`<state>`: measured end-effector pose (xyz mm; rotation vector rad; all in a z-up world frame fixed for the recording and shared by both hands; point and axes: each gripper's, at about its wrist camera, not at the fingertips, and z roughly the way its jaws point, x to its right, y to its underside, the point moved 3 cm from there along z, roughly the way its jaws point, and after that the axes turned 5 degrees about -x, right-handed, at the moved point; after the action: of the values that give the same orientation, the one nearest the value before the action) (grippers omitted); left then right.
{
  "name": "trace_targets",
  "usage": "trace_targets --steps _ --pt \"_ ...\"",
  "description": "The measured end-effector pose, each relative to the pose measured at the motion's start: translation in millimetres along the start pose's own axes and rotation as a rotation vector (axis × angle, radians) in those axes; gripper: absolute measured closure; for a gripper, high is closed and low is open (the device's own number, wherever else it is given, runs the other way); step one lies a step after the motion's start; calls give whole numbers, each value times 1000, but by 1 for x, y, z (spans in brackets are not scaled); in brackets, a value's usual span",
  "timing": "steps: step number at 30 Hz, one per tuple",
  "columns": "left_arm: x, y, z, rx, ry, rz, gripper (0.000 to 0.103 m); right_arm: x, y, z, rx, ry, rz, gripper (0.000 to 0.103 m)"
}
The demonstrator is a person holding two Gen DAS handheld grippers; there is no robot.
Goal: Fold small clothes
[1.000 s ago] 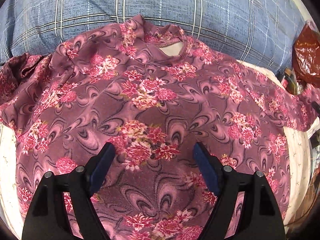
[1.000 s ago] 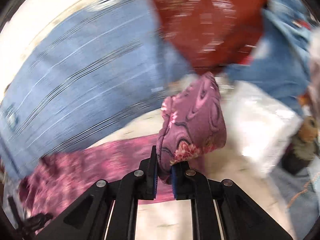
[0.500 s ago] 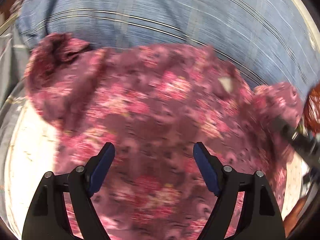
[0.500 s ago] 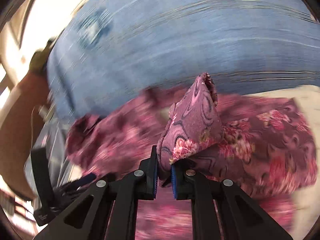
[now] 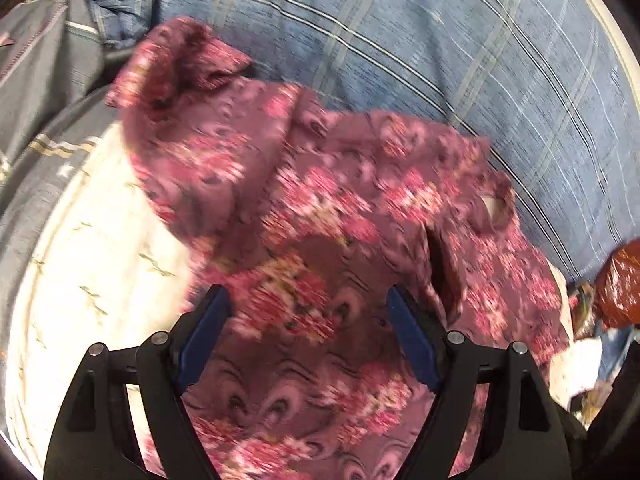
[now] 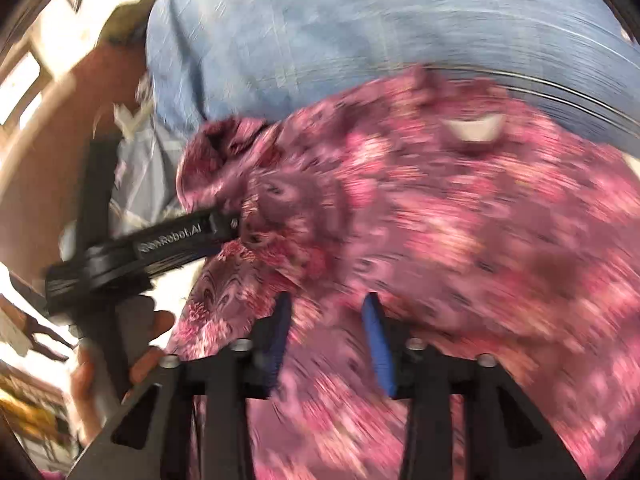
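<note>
Maroon floral fabric, one small top (image 5: 340, 216), lies spread on the white cloth-covered surface (image 5: 92, 240), its long axis running diagonally: the neck opening (image 5: 494, 210) points toward the blue plaid cloth (image 5: 440, 40) beyond it, the hem toward the cameras. One sleeve (image 5: 180, 64) is bunched against that plaid cloth's left edge. Two grippers show. The left gripper (image 5: 308, 334) hangs over the top's lower half, fingers spread wide, gripping nothing. The right gripper (image 6: 328, 332) hovers low above the top, fingers parted, nothing between them; motion blur hides finer detail.
</note>
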<state>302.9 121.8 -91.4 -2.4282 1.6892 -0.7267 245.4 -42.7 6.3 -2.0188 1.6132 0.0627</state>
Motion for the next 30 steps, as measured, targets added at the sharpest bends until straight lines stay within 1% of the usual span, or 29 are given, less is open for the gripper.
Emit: trace_targets --steps 2,3,4,5,6,7,8,9,11,13,14,15,16,18,21,24,25,27,28,30 --pt "8 4 4 -11 -22 26 22 36 16 -30 41 -2 89 55" --pt "12 7 5 -18 -24 38 22 53 22 -38 54 1 140 54" --pt "16 10 4 -30 -8 44 22 76 31 -50 74 0 211 53" --pt "18 13 0 -38 17 40 22 94 35 -56 94 -7 283 53" --pt "20 16 -6 -32 60 28 22 110 40 -63 114 -22 351 53" --pt "23 18 -13 -23 110 21 22 129 48 -70 141 -49 423 53" --pt "26 20 -17 -20 133 21 22 146 57 -78 171 -87 488 53" --pt "30 22 -20 -19 147 25 22 155 62 -82 193 -118 530 53" --pt "37 24 -21 -15 144 35 19 172 69 -89 235 -186 609 52" --pt "41 30 -14 -59 117 29 19 181 69 -84 263 -247 667 51" --pt "40 30 -9 -80 132 11 19 186 68 -82 274 -274 694 51" --pt "37 34 -9 -85 154 -17 19 188 64 -80 287 -300 719 51" --pt "35 38 -12 -75 173 -37 19 193 61 -79 307 -340 752 51" --pt "31 46 -21 -40 194 -51 19 199 61 -74 329 -389 798 47" --pt "27 51 -27 -18 163 -43 19 209 62 -67 347 -439 854 46" --pt "28 56 -34 26 148 -25 19 214 68 -70 366 -474 890 46" --pt "30 54 -30 20 125 -3 19 216 69 -69 376 -484 902 46" --pt "29 49 -12 -41 53 28 19 221 69 -68 396 -507 939 46" --pt "29 47 -5 -64 41 32 19 222 68 -68 405 -521 955 45" --pt "36 40 -2 -28 25 53 19 222 62 -64 415 -563 977 38"
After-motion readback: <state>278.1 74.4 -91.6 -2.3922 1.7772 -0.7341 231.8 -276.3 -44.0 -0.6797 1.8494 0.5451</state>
